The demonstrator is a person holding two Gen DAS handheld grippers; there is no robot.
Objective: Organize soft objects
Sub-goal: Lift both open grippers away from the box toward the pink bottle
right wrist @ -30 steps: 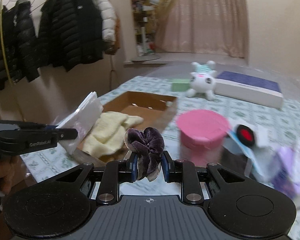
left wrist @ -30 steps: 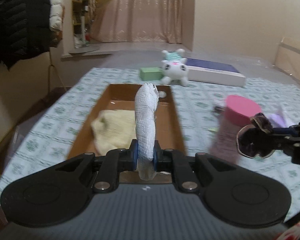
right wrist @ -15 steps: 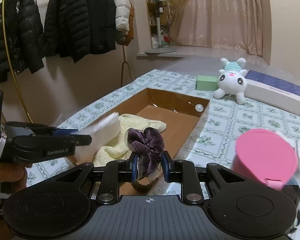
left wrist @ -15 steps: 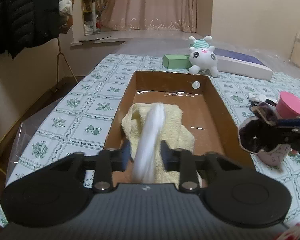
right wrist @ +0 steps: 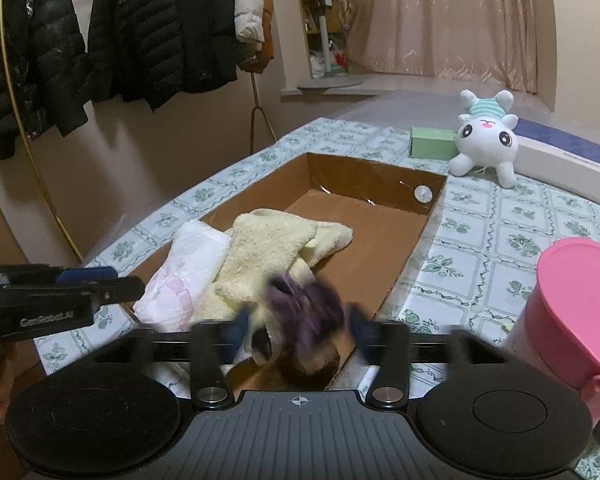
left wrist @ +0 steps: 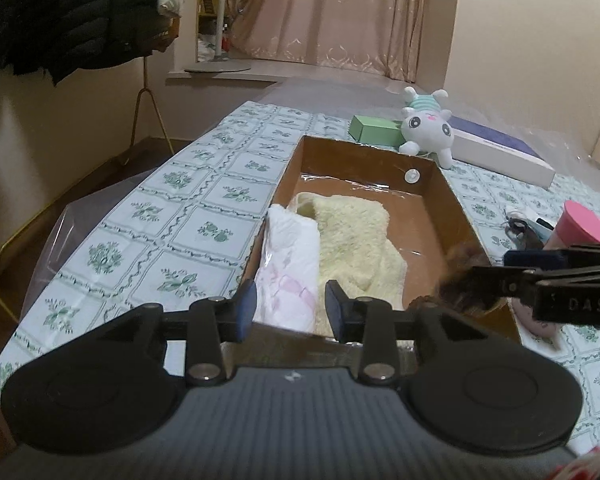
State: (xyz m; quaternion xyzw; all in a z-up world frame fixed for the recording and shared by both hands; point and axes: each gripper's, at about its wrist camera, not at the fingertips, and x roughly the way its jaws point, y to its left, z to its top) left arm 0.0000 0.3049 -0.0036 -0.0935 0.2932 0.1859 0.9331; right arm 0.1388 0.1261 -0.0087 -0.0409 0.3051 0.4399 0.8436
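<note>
A brown cardboard box [left wrist: 452, 200] [right wrist: 420, 236] holds a yellow fluffy towel [left wrist: 352, 240] [right wrist: 272, 248] and a white packet with pink print [left wrist: 290, 264] [right wrist: 184, 268] along its left side. My left gripper [left wrist: 290, 310] is open over the box's near end, with the packet lying free just beyond its jaws. My right gripper [right wrist: 300, 326] is open and blurred; a purple velvet scrunchie [right wrist: 304, 316] sits loose between its spread jaws at the box's near right corner. The scrunchie also shows blurred in the left wrist view [left wrist: 460, 284].
A white plush bunny [left wrist: 426, 124] [right wrist: 484, 140], a green box [left wrist: 374, 130] [right wrist: 432, 142] and a long white and purple box [left wrist: 500, 152] lie beyond the cardboard box. A pink lidded container [right wrist: 568, 300] [left wrist: 588, 226] stands right. Black jackets [right wrist: 140, 32] hang left.
My left gripper opened and let the white packet drop into the box beside the towel. My right gripper moved over the box's near corner and opened, releasing the scrunchie.
</note>
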